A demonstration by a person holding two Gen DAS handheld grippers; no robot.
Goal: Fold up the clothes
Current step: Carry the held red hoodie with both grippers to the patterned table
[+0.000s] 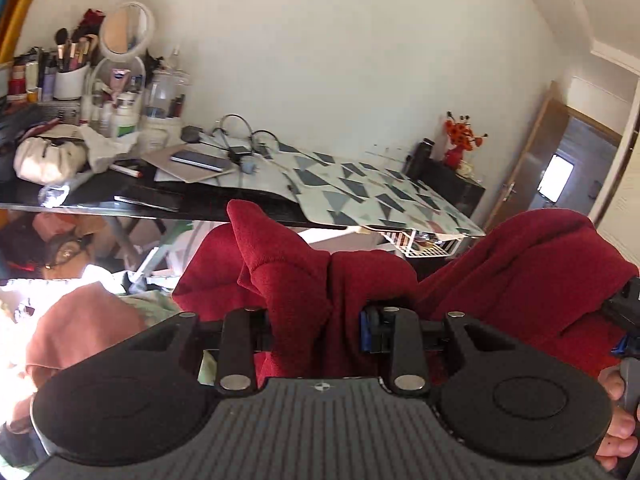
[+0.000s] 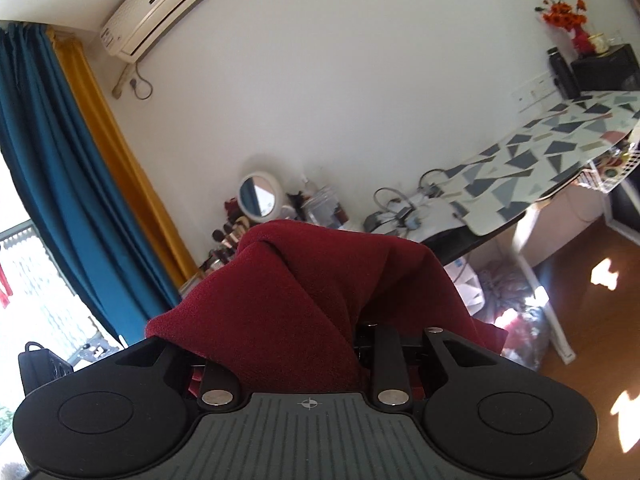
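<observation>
Between the fingers of the left gripper [image 1: 316,320], a bunched fold of a dark red knit garment [image 1: 500,276] is pinched, the jaws drawn in close on the cloth. The right gripper [image 2: 294,344] is likewise buried in the same red garment, which drapes over its fingers and hides their tips; it appears clamped on the fabric, since the cloth rises from it in a taut peak. Both tools are raised, cameras tilted toward the wall, so the garment hangs in the air in front of a long desk [image 1: 192,198] rather than lying on any surface. From the left gripper, the cloth spreads rightward toward the other tool [image 1: 624,320], whose dark body and holding hand [image 1: 620,412] show at the frame's edge. On the desk, a mat with grey triangles [image 1: 360,188] covers the end nearer the door; toward the opposite end sit a round mirror [image 1: 126,28], makeup brushes and bottles. A vase of orange flowers [image 1: 462,136] stands beyond the mat. Above the desk, in the right view, an air conditioner [image 2: 168,4] is mounted beside blue and yellow curtains [image 2: 48,168]. To do this step well, the two grips should probably hold matching points of the garment, be drawn apart until the edge between them is straight, and be kept level so the cloth hangs evenly before it is laid down and folded.
</observation>
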